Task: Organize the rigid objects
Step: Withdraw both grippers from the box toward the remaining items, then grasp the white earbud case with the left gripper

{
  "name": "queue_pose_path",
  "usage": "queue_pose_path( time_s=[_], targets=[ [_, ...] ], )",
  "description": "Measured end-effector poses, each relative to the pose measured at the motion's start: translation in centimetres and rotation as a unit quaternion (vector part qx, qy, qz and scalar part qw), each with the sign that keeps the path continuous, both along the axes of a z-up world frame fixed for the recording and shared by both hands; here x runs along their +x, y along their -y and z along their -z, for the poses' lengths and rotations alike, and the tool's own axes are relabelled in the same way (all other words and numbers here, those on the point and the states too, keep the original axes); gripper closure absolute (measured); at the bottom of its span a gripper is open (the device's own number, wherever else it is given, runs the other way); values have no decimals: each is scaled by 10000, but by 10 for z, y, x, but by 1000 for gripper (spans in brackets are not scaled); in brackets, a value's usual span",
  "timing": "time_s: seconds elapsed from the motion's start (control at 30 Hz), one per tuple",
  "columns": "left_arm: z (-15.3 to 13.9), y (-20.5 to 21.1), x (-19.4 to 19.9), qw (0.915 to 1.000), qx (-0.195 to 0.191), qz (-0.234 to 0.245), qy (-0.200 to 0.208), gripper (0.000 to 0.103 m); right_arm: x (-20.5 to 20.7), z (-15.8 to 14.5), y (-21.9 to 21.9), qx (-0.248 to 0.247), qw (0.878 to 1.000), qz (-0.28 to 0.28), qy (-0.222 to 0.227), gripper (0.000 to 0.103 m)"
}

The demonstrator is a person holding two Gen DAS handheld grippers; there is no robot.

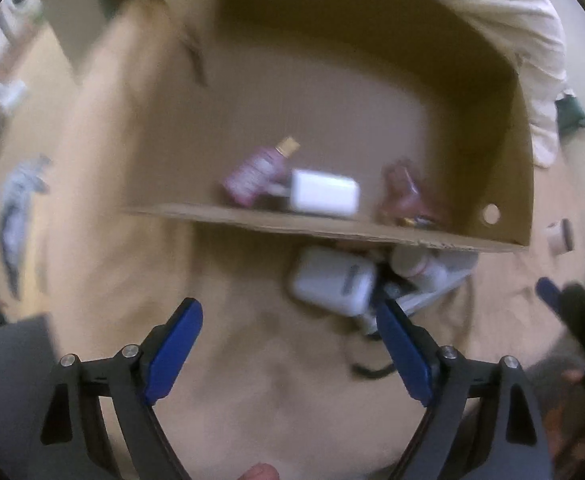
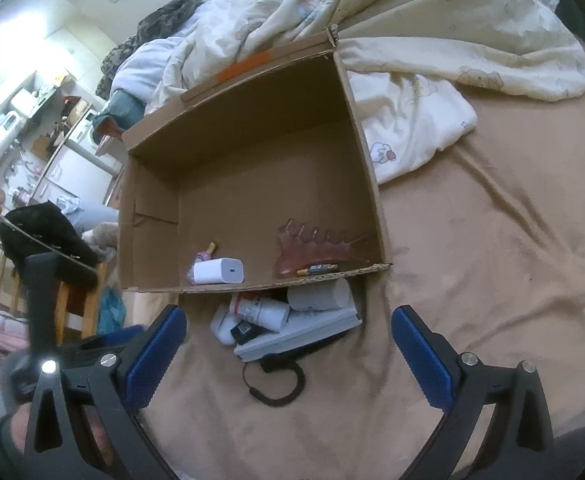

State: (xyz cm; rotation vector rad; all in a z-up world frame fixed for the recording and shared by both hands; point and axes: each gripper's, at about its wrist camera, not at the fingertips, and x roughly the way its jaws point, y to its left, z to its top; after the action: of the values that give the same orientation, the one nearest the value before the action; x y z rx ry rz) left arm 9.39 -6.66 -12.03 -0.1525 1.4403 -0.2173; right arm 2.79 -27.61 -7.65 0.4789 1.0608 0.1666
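Both the left gripper [image 1: 288,336] and right gripper [image 2: 288,344] hang spread and empty over the bedsheet [image 2: 472,280]. Just ahead, a pile [image 2: 288,316] of bottles and a flat white device waits against the cardboard box [image 2: 356,120], which holds a charger [image 2: 218,271]. The next move likely calls for pinching one item from the pile.

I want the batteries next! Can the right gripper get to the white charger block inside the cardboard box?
Probably yes. The right gripper is open and empty, and the brown cardboard box is open on top. The white charger block lies just behind the low front wall, beside a small pink bottle, so reaching over that wall looks possible.
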Motion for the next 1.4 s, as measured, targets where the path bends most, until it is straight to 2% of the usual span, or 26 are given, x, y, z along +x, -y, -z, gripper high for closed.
queue_pose_path(
  time_s=[0.03, 0.17, 0.4, 0.47, 0.63, 0.77, 0.9, 1.13, 1.27, 1.4],
  targets=[
    [7, 2, 4, 9999, 21, -74, -90, 23, 0, 0, 0, 8, 10000, -6, -1, 0],
    [20, 11, 13, 9997, 240, -53, -82, 23, 0, 0, 2, 50, 10000, 4, -20, 0],
    [31, 26, 20, 9996, 211, 150, -116, 24, 7, 7, 1, 126, 9997, -50, -185, 0],
    [33, 28, 21, 9997, 135, 134, -141, 28, 10, 10, -1, 118, 9996, -94, -244, 0],
    [43, 35, 23, 9992, 240, 249, -196, 48, 13, 14, -1, 113, 9993, -116, -325, 0],
    [40, 39, 23, 9989, 290, 341, -105, 49, 15, 18, 1, 119, 9991, -80, -398, 0],
    [38, 39, 18, 9979, 546, 356, -47, 49, 17, 21, 3, 138, 9989, -31, -441, 0],
    [7, 40, 0, 9943, 954, 438, 184, 49, 19, 24, 5, 166, 9987, -11, -491, 0],
    [-26, 38, -17, 9921, 1014, 622, 405, 49, 17, 22, 8, 200, 9988, 44, -454, 0],
    [-71, 20, -33, 9881, 1062, 743, 826, 49, 14, 22, 15, 352, 9980, 212, -476, 0]
  ],
)
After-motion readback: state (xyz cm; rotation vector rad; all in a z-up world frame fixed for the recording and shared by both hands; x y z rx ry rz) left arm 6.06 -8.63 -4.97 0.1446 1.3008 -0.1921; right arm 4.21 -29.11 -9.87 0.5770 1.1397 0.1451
